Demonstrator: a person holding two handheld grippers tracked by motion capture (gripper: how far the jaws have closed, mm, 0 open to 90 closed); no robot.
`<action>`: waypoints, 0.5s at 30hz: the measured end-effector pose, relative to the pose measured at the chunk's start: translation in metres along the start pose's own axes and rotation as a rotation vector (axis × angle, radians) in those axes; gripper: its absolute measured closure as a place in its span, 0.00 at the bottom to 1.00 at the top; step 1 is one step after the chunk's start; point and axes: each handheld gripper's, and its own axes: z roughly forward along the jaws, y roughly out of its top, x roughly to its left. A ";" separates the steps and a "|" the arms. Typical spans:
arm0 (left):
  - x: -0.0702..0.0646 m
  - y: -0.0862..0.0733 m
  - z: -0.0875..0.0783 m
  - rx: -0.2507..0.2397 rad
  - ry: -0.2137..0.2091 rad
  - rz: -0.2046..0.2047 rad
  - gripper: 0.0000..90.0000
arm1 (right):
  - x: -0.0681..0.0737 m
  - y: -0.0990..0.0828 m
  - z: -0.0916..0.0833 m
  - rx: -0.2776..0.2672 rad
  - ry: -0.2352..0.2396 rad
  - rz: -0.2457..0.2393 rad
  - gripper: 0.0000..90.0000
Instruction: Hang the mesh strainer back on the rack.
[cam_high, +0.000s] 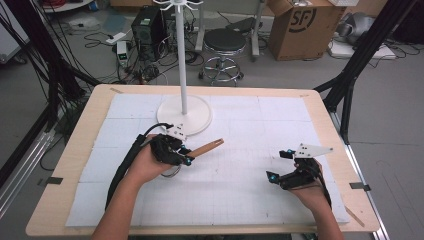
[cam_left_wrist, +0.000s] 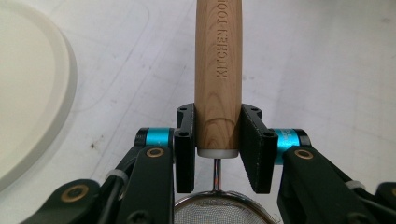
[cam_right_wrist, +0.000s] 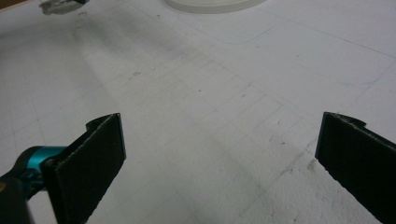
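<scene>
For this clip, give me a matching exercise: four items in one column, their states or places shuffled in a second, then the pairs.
Column one:
1. left tool
2. right tool
3. white stand
4. strainer's mesh bowl

Column two:
A. jaws wide apart, nothing between them
B. upright on a round base at the far side of the mat
C. below the jaws, at the end of a thin metal stem
D. clamped on a wooden handle stamped KITCHEN

Pairs: 1-D, 2-A, 3-B, 4-C
</scene>
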 end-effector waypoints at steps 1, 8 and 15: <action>0.000 0.000 -0.003 -0.016 -0.011 -0.007 0.77 | 0.000 0.000 0.000 0.001 0.001 -0.001 0.01; 0.002 0.000 -0.030 -0.126 0.003 -0.028 0.77 | 0.000 0.000 0.000 0.003 0.002 0.000 0.01; 0.008 0.002 -0.060 -0.220 0.009 -0.036 0.77 | 0.000 0.000 0.001 0.006 0.003 0.002 0.01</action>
